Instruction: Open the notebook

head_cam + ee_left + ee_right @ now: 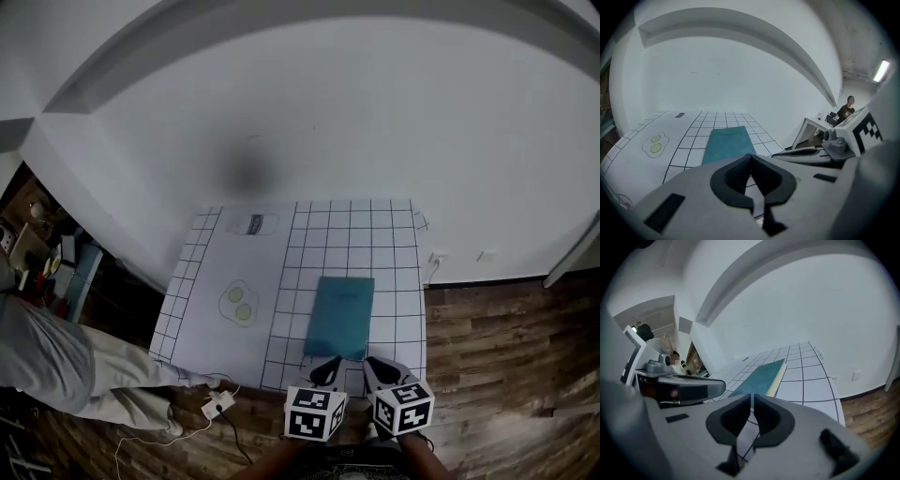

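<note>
A closed teal notebook (342, 316) lies flat on the white gridded table (394, 234), right of the middle, with its near short edge toward me. My left gripper (328, 366) and my right gripper (374, 365) hover side by side just short of that near edge, not touching it. In the left gripper view the left gripper (750, 157) has its jaws closed together and empty, and the notebook (726, 144) lies ahead. In the right gripper view the right gripper (752, 397) is likewise shut on nothing. There the notebook (761, 378) shows cream page edges along its right side.
A fried-egg drawing (240, 303) and a printed label (251, 224) mark the table's left half. A person (56, 361) crouches at the left by a white adapter and cable (216, 405) on the wooden floor. White wall sockets (437, 258) sit beyond the table's right edge.
</note>
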The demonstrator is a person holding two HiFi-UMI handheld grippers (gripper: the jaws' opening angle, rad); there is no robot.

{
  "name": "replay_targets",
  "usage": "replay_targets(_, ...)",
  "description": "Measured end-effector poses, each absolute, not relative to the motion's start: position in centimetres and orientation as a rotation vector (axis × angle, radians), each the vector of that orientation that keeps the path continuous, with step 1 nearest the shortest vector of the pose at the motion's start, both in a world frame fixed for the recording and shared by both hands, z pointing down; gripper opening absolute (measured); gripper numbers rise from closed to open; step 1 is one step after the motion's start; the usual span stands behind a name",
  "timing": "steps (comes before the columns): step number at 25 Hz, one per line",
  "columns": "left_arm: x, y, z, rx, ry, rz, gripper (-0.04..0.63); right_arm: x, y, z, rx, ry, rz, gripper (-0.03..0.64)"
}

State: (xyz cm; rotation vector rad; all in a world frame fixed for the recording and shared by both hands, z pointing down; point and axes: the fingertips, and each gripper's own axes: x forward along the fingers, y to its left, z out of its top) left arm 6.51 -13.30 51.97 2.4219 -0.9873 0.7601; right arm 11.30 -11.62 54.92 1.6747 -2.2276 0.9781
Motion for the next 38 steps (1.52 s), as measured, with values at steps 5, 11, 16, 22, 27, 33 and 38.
replay_targets(5,6.3,-14.9,52.7,2.452,-0.914,0.788,0.009,11.1,-12.5,56.5,1.743,-2.152,1.049,0.07)
replay_targets(11,6.1,-16.1,52.9,2.483,-0.844,0.805,0.011,10.8,-13.0,57.9,1.805,-2.08,1.14,0.105)
replay_targets(16,5.5,-16.8,53.1,2.491,-0.812,0.814,0.011,10.6,-13.7,58.8,1.858,-2.039,1.278,0.135)
replay_targets(22,4.7,-17.6,53.2,2.504,-0.789,0.815,0.009,10.4,-14.6,59.1,1.943,-1.987,1.408,0.163)
replay_targets(27,4.1,-18.1,53.1,2.516,-0.768,0.805,0.011,10.6,-14.7,59.4,1.976,-1.906,1.433,0.166)
replay_targets(33,3.5,-18.5,53.1,2.52,-0.74,0.789,0.011,10.3,-14.8,60.2,1.973,-1.832,1.469,0.166)
replay_targets(38,3.2,-18.7,53.2,2.523,-0.726,0.773,0.011,10.6,-14.7,60.2,1.959,-1.809,1.409,0.147)
